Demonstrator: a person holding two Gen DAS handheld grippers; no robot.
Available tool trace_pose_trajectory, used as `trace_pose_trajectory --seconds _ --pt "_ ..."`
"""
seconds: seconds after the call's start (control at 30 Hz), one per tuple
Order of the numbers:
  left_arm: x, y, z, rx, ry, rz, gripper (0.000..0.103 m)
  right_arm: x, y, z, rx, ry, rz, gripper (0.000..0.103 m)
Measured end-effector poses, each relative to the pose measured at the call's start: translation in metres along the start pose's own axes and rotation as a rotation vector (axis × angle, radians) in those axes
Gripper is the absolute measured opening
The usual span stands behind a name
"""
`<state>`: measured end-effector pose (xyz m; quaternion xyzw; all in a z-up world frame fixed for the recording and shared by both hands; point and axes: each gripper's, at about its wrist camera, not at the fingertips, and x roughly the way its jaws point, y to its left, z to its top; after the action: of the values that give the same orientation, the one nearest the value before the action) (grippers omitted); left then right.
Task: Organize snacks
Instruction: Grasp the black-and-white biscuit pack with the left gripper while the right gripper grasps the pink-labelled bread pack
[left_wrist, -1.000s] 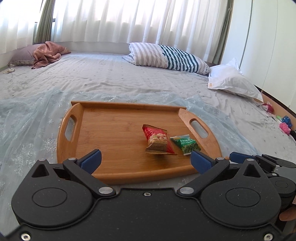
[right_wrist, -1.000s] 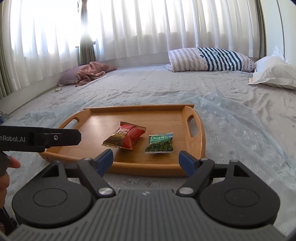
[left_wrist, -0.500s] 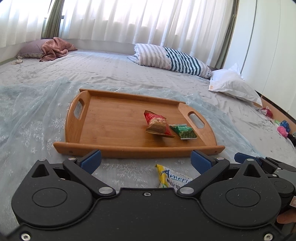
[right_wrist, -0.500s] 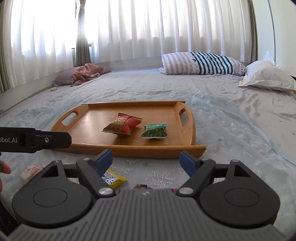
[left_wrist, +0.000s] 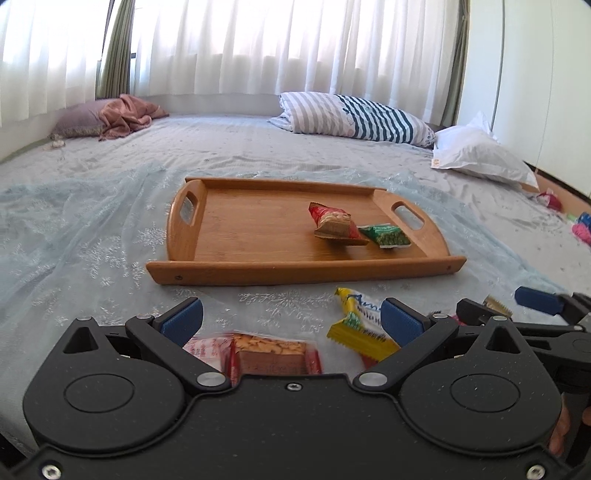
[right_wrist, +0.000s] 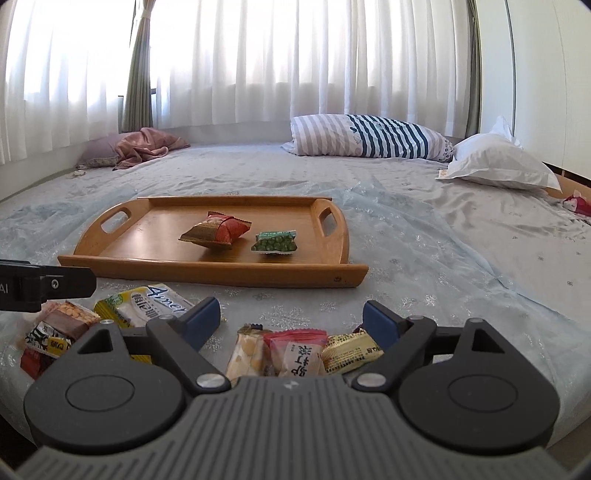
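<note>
A wooden tray lies on the bed and holds a red snack pack and a green pea pack. Loose snacks lie on the sheet in front of it. My left gripper is open above an orange cracker pack, with a yellow packet by its right finger. My right gripper is open, its jaws still widening, over a pink-red pack, a pale cracker pack and a gold pack. Nothing is held.
Striped pillow and white pillow lie at the far side, a pink blanket at the far left. More packets sit at the left near the bed's front edge. Small toys lie at the right edge.
Both grippers have drawn back from the tray and tilted lower. The tray now looks farther off, and the loose snacks in front of it have come into view between the fingers.
</note>
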<state>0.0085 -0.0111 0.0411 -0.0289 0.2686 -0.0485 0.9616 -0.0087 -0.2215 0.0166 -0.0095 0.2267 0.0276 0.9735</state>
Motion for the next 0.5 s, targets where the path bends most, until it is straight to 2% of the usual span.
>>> trace_pose_trajectory --seconds 0.07,0.17,0.23,0.43,0.5 --pt "-0.002 -0.003 -0.004 0.027 -0.001 0.029 0.098 -0.002 0.002 -0.004 -0.012 0.002 -0.007 0.092" --pt "-0.007 -0.003 -0.01 0.032 0.011 0.037 0.085 -0.004 0.002 -0.008 0.008 0.012 0.016 0.088" --pt "-0.009 -0.003 -0.013 0.027 0.021 0.03 0.071 -0.004 0.001 -0.01 0.03 0.017 0.029 0.084" --pt "-0.009 -0.003 -0.021 0.031 0.058 0.059 0.053 -0.006 0.004 -0.016 0.036 0.032 0.023 0.07" --pt "-0.007 -0.002 -0.024 0.029 0.069 0.062 0.051 -0.006 0.005 -0.018 0.036 0.037 0.023 0.069"
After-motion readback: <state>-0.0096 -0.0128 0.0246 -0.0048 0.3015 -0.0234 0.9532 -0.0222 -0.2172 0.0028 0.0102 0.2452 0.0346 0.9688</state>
